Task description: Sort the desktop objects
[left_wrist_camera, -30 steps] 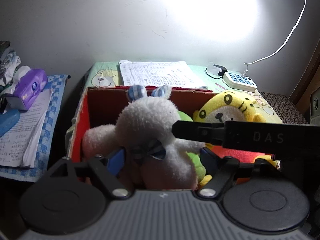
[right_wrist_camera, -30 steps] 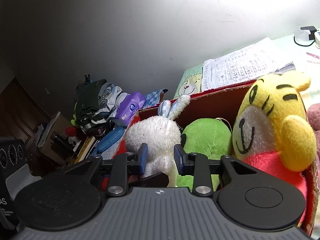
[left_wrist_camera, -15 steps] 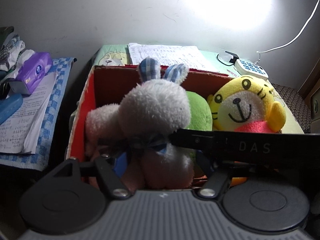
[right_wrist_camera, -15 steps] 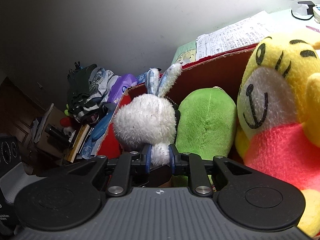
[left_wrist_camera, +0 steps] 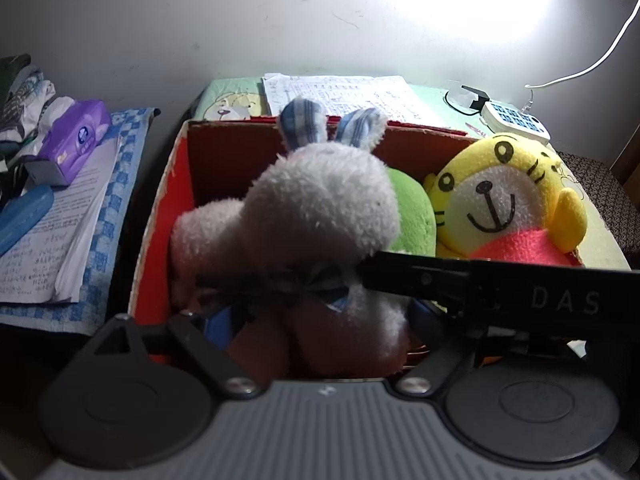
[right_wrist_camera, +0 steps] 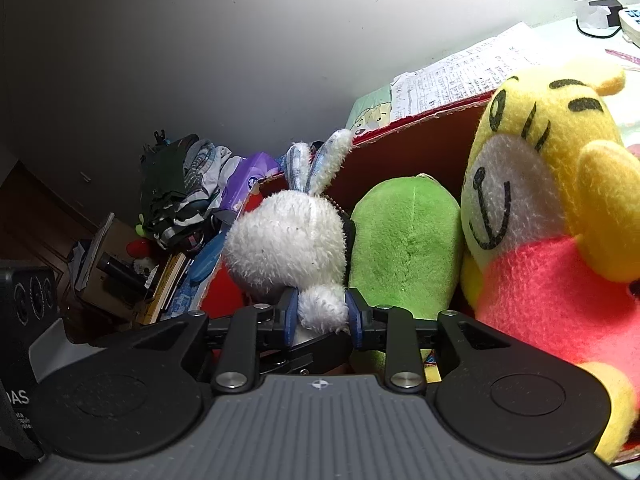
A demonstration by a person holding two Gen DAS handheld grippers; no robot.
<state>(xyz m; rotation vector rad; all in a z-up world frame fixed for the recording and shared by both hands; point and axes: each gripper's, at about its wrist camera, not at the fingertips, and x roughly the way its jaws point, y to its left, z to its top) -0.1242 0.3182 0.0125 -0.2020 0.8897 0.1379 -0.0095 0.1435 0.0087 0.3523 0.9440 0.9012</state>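
Observation:
A white bunny plush [left_wrist_camera: 320,208] with blue checked ears stands at the left end of a red cardboard box [left_wrist_camera: 224,148]. Beside it sit a green plush [left_wrist_camera: 412,216] and a yellow tiger plush [left_wrist_camera: 500,200]. My left gripper [left_wrist_camera: 320,320] is open, and the bunny's lower body fills the gap between its fingers. In the right wrist view my right gripper [right_wrist_camera: 322,314] is shut on the small paw of the bunny [right_wrist_camera: 288,240], a blue pad pressing each side. Its black finger [left_wrist_camera: 480,280] crosses the left wrist view from the right.
Printed sheets [left_wrist_camera: 344,92] and a white power strip [left_wrist_camera: 516,120] lie behind the box. To the left are a purple tissue pack [left_wrist_camera: 76,140], a blue case [left_wrist_camera: 24,216] and stacked papers [left_wrist_camera: 52,240]. A heap of clothes [right_wrist_camera: 180,188] lies further left.
My right gripper went from open around the bunny's paw to shut on it. The bunny now stands higher and closer in the left wrist view. Both cameras have moved in over the box.

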